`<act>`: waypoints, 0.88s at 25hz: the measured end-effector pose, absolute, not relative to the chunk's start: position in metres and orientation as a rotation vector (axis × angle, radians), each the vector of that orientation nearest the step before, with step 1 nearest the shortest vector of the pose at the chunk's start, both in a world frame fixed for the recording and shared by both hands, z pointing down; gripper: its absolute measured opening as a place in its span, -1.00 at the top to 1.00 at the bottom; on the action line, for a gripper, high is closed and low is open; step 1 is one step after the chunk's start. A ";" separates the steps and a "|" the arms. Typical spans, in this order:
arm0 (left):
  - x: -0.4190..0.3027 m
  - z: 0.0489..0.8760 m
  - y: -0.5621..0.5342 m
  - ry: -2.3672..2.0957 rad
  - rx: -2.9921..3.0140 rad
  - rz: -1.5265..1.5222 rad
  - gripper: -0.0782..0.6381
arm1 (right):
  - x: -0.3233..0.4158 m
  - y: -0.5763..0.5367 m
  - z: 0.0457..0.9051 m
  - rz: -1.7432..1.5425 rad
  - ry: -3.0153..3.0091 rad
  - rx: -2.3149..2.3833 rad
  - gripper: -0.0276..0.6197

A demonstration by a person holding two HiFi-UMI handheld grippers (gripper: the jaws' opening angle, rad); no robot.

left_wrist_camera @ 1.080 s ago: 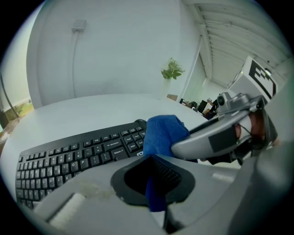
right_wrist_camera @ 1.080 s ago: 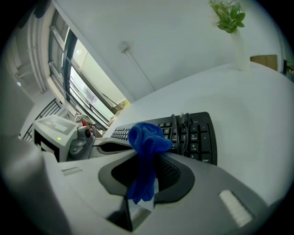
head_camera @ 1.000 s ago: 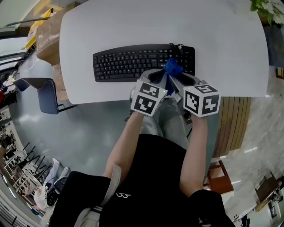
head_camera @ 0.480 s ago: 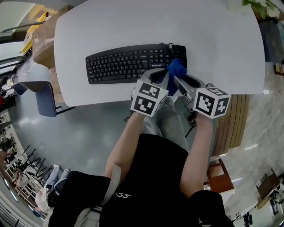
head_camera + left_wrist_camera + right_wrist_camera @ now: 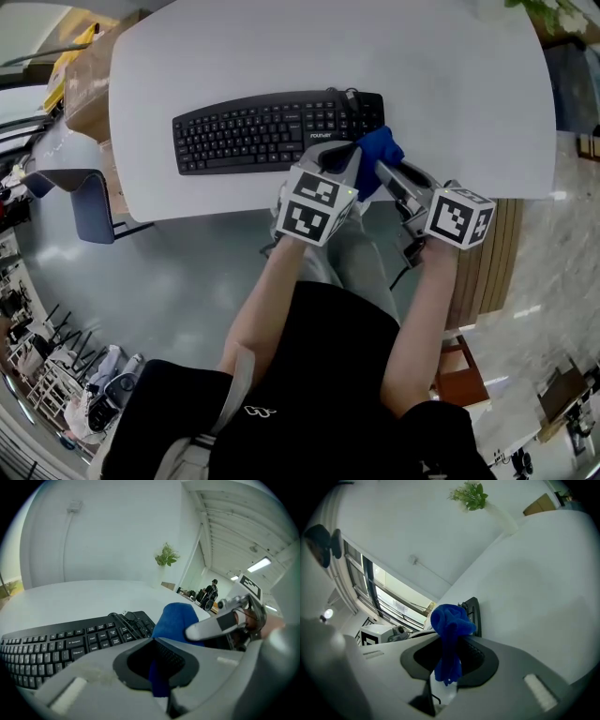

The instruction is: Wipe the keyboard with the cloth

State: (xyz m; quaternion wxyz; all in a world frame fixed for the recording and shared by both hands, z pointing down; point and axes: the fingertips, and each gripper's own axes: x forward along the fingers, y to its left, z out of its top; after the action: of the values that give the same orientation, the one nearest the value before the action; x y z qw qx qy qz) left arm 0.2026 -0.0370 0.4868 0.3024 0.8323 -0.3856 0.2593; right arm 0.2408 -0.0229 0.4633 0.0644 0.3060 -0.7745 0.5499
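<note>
A black keyboard (image 5: 272, 131) lies on the white table (image 5: 450, 84). A bunched blue cloth (image 5: 378, 155) sits at the keyboard's right front corner, held between both grippers. My right gripper (image 5: 384, 171) is shut on the cloth (image 5: 449, 620), which bulges above its jaws. My left gripper (image 5: 339, 157) is shut too, with a thin blue strip of cloth (image 5: 157, 684) caught in its jaws. In the left gripper view the bulk of the cloth (image 5: 174, 619) hangs beside the keyboard (image 5: 61, 644), and one finger of the right gripper (image 5: 211, 626) presses against it.
The keyboard's cable (image 5: 129, 623) is coiled at its right end. A potted plant (image 5: 553, 14) stands at the table's far right corner. Cardboard boxes (image 5: 89, 84) and a grey chair (image 5: 94, 202) stand left of the table. The near table edge runs just under the grippers.
Both grippers have carried the cloth rightward along the keyboard, from over its right-hand keys to its right front corner. The right gripper has swung further right.
</note>
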 end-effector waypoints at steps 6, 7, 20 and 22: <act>0.212 0.485 -0.036 -1.027 2.209 0.673 0.79 | 0.257 -0.024 0.465 1.633 -2.319 0.952 0.64; 0.213 0.486 -0.035 -1.029 2.208 0.671 0.79 | 0.260 -0.024 0.467 1.617 -2.307 0.966 0.64; 0.188 0.451 -0.048 -1.162 2.241 0.587 0.79 | 0.282 -0.055 0.429 1.232 -2.329 1.256 0.64; 0.173 0.438 -0.052 -1.208 2.244 0.547 0.79 | 0.274 -0.062 0.411 1.167 -2.379 1.286 0.64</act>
State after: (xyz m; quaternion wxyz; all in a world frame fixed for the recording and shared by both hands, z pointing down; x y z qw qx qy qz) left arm 0.1732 -0.0521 0.4378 0.2644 0.8302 -0.4471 0.2026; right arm 0.2740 -0.0615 0.4108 0.0983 0.4344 -0.8038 0.3944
